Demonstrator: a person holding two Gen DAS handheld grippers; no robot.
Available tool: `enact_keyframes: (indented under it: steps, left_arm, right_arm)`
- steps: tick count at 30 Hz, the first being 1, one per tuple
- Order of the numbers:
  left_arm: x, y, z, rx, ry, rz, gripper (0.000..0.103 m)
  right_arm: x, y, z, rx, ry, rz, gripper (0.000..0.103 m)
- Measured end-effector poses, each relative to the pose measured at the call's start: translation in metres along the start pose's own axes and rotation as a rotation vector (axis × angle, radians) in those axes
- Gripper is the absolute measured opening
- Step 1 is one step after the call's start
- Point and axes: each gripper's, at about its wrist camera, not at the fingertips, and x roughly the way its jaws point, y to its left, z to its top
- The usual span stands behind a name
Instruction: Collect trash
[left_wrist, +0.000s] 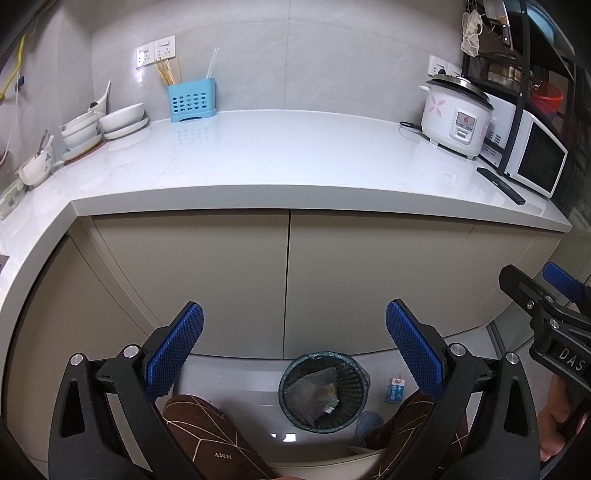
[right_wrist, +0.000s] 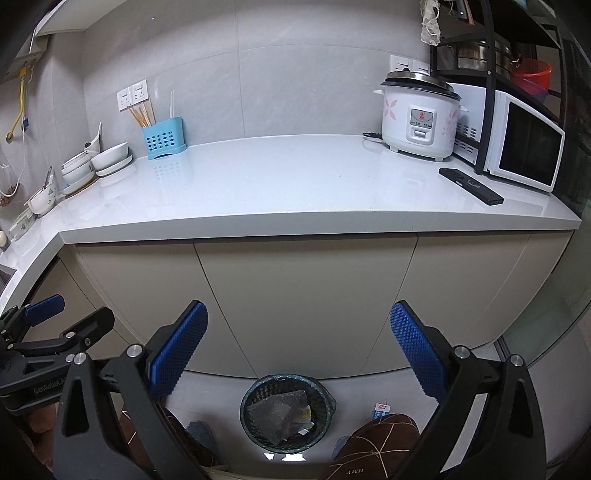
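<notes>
Bin (left_wrist: 324, 391): black mesh, on the floor in front of the cabinet doors, between the person's knees; crumpled wrappers (left_wrist: 314, 393) inside.
Carton (left_wrist: 394, 390): small, blue and white, upright on the floor just right of the bin.
Left gripper (left_wrist: 294, 347): jaws spread wide, empty, above the bin.
Right gripper (right_wrist: 299, 349): jaws spread wide, empty, beside the left.
Worktop (right_wrist: 295, 192): cooker (right_wrist: 419, 116) and remote (right_wrist: 471, 185) at its right end, bowls (right_wrist: 110, 157) at the left.

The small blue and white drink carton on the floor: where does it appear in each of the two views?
Left wrist view: the small blue and white drink carton stands on the floor, lower right of centre, just right of the black mesh waste basket.
Right wrist view: the carton is lower right, partly hidden behind a brown patterned knee.
Shared landmark: the basket, left of the carton in both.
</notes>
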Motion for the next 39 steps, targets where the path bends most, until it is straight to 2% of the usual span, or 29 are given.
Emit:
enact_keyframes:
  steps: [15, 39]
  left_arm:
    - [-0.0033, 0.0013, 0.0017, 0.016, -0.018, 0.013, 0.097]
    - [-0.0035, 0.0036, 0.0061, 0.008, -0.034, 0.019, 0.097]
  right_arm:
    - [-0.0070, -0.0008, 0.0073, -0.008, -0.046, -0.002, 0.095]
    - [-0.0052, 0.0003, 0.0068, -0.006, -0.040, 0.007, 0.095]
